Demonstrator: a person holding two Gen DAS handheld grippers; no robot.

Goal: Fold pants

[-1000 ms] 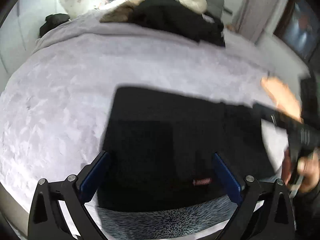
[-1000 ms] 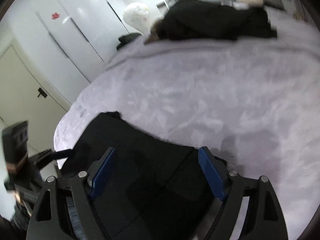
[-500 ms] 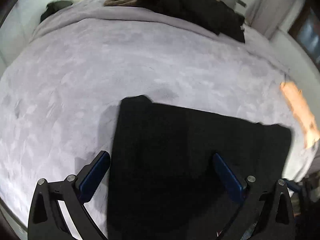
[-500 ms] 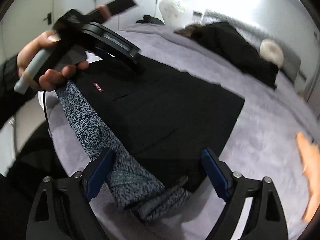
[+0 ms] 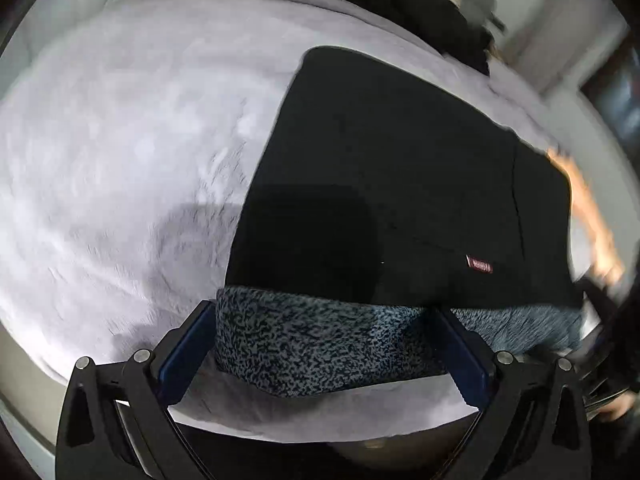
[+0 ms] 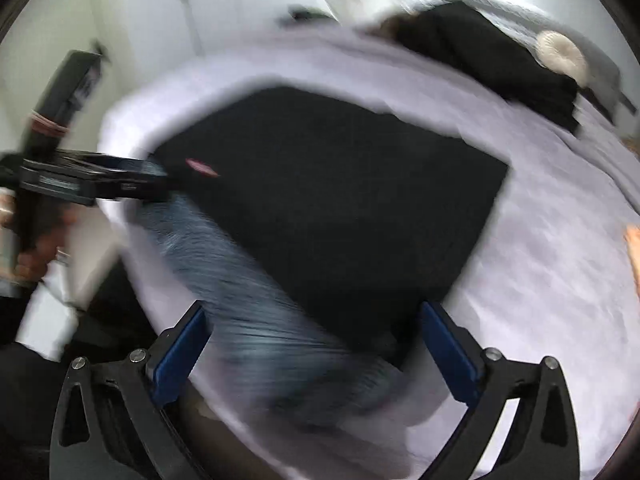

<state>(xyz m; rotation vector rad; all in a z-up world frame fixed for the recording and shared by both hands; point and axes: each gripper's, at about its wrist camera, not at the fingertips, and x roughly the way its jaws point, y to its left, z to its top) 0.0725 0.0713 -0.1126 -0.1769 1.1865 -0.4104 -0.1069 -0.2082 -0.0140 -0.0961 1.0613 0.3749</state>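
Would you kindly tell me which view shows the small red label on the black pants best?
The left wrist view: the red label sits sharp against the black pants. In the right wrist view, motion blur smears it into a pink streak.

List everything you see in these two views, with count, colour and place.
pants: one, black with a small red label, lying flat on the bed
patterned cloth: one, grey-black speckled, at the pants' near edge
bed cover: one, pale lilac, under everything
dark clothes: one heap, black, far end of bed
round cushion: one, cream, beside the heap
wardrobe doors: white, past the bed
left tool: blue pads, open around the patterned cloth
right tool: blue pads, open
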